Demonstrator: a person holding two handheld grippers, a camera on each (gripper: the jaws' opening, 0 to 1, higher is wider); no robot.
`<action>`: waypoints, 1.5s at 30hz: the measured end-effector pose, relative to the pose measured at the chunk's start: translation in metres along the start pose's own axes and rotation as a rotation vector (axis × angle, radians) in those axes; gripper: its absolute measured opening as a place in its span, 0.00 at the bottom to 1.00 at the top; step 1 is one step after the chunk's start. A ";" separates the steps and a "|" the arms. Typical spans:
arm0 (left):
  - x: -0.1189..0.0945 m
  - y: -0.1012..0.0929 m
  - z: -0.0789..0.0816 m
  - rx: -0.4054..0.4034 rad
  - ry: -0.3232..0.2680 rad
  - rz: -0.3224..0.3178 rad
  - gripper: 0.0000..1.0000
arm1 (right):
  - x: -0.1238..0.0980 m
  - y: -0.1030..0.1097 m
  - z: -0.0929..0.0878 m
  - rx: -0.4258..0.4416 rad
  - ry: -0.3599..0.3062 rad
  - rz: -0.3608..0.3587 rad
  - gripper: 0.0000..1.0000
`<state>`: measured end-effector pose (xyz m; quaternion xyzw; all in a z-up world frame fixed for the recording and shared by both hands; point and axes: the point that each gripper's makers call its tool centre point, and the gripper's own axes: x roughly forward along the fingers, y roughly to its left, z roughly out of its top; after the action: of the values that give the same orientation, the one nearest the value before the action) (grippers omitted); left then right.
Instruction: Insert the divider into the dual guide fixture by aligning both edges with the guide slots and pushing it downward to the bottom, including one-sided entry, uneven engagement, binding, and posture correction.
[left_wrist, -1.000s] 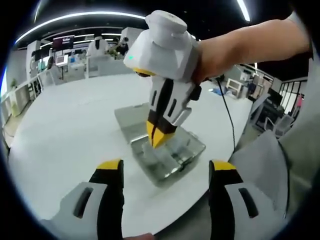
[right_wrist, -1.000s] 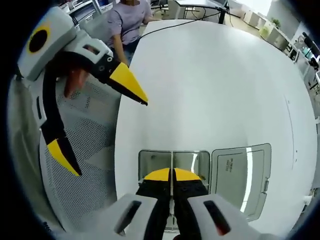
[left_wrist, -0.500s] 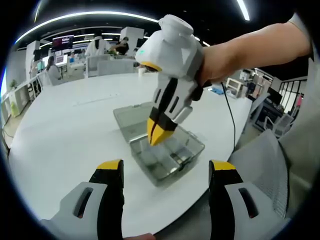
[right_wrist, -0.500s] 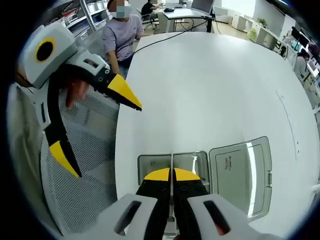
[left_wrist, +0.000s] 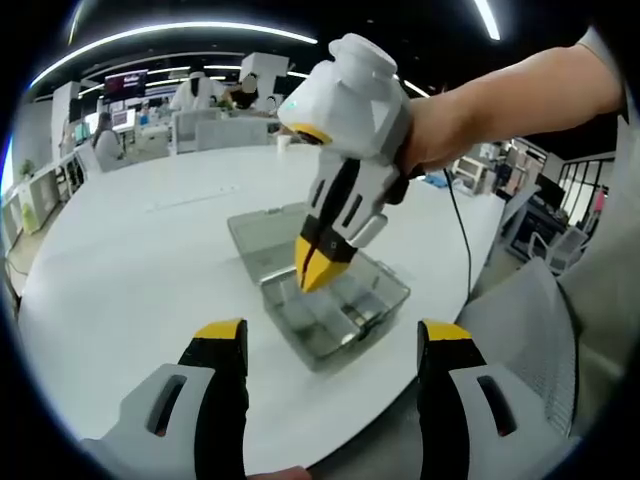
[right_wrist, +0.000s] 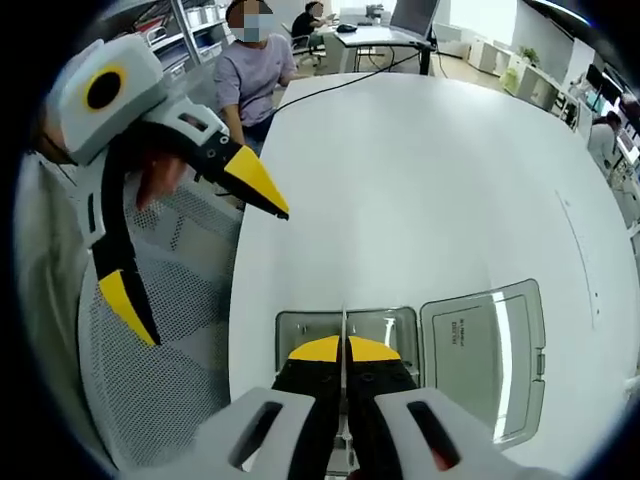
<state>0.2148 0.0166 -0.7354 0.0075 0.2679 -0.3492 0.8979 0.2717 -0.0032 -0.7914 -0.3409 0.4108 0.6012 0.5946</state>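
Your right gripper (right_wrist: 343, 350) holds the divider (right_wrist: 343, 325) over the clear box (right_wrist: 300, 328)
Its fingers are pinched shut on the thin divider, standing upright above the box's middle on the white worktop (right_wrist: 430, 190); your left gripper (left_wrist: 330, 335) waits nearby with fingers spread wide, gripping nothing

White round table (right_wrist: 430, 180), clear plastic box (left_wrist: 335, 305) near its edge, lid (right_wrist: 490, 355) apparently open flat

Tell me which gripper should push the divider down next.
Right. The right gripper is shut on the divider, directly above the open box. The left gripper is open, held back near the table edge.
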 end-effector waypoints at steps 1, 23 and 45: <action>0.000 0.000 0.000 0.000 0.000 0.000 0.67 | 0.000 -0.001 -0.001 -0.005 0.002 -0.003 0.00; -0.001 -0.001 -0.001 0.004 0.006 0.003 0.67 | 0.000 0.003 -0.003 0.022 -0.127 0.022 0.00; 0.001 0.002 -0.004 0.003 0.014 0.004 0.67 | -0.006 -0.006 0.001 0.038 -0.167 0.016 0.00</action>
<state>0.2145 0.0185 -0.7396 0.0120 0.2736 -0.3480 0.8966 0.2776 -0.0056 -0.7863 -0.2750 0.3736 0.6244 0.6284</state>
